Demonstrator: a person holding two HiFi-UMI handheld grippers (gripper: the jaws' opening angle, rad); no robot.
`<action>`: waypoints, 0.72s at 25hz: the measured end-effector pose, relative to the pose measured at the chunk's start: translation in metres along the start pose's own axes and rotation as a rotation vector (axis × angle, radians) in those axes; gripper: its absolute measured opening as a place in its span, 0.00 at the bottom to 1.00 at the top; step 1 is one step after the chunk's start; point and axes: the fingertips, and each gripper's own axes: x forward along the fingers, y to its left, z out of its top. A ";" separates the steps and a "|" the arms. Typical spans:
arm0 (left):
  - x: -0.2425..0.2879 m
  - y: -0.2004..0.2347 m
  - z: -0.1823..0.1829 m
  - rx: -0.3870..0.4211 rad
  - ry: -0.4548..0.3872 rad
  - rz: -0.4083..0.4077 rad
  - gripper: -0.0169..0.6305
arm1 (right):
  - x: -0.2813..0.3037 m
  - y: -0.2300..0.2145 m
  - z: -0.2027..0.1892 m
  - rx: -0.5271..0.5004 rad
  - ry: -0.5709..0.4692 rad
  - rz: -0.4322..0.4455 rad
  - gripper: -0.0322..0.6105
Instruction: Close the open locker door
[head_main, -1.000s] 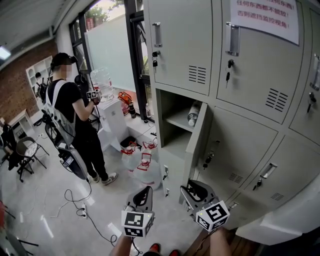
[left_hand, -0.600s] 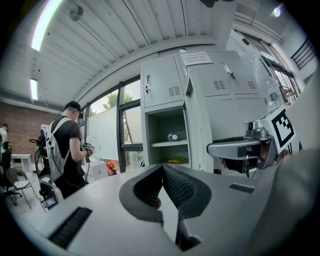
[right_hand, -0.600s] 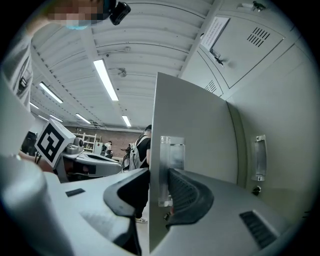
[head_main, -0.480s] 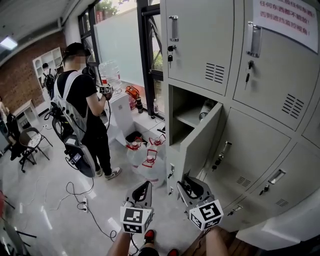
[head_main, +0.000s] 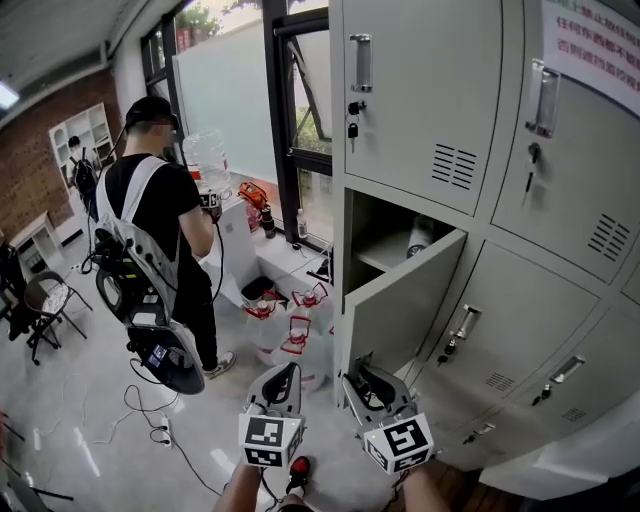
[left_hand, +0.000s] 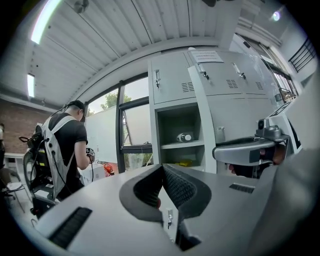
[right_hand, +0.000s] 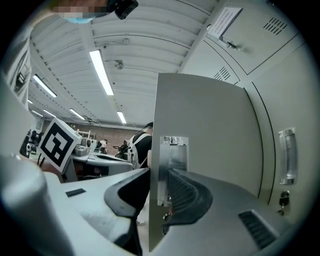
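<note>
The open locker door (head_main: 400, 305) is grey metal and hangs out from the middle row, baring a compartment (head_main: 372, 232) with a bottle (head_main: 420, 237) on its shelf. My right gripper (head_main: 365, 385) sits at the door's lower free corner. In the right gripper view the door (right_hand: 205, 130) stands edge-on between the jaws, its metal latch plate (right_hand: 172, 160) against the right pad. Those jaws are closing, and the right gripper (right_hand: 157, 200) has no firm press on the door that I can see. My left gripper (head_main: 283, 378) hangs left of the door, shut and empty, pointing at the compartment (left_hand: 180, 135).
A person (head_main: 160, 230) in black stands to the left by a white stand. Clear water jugs (head_main: 295, 335) sit on the floor below the window, just left of the lockers. Cables (head_main: 150, 410) trail over the floor, and a chair (head_main: 40, 310) stands far left.
The right gripper has come in to the door's lower free edge, which is now between its jaws. My view has shifted left and nearer the lockers. The left gripper has barely moved.
</note>
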 end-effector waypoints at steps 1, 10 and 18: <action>0.007 0.007 0.000 -0.002 -0.001 -0.009 0.06 | 0.008 -0.001 0.000 0.002 0.000 -0.010 0.23; 0.065 0.065 0.008 0.003 -0.010 -0.101 0.06 | 0.080 -0.018 0.000 0.004 0.017 -0.129 0.21; 0.115 0.083 0.005 0.006 -0.006 -0.215 0.06 | 0.121 -0.039 -0.001 0.003 0.032 -0.235 0.20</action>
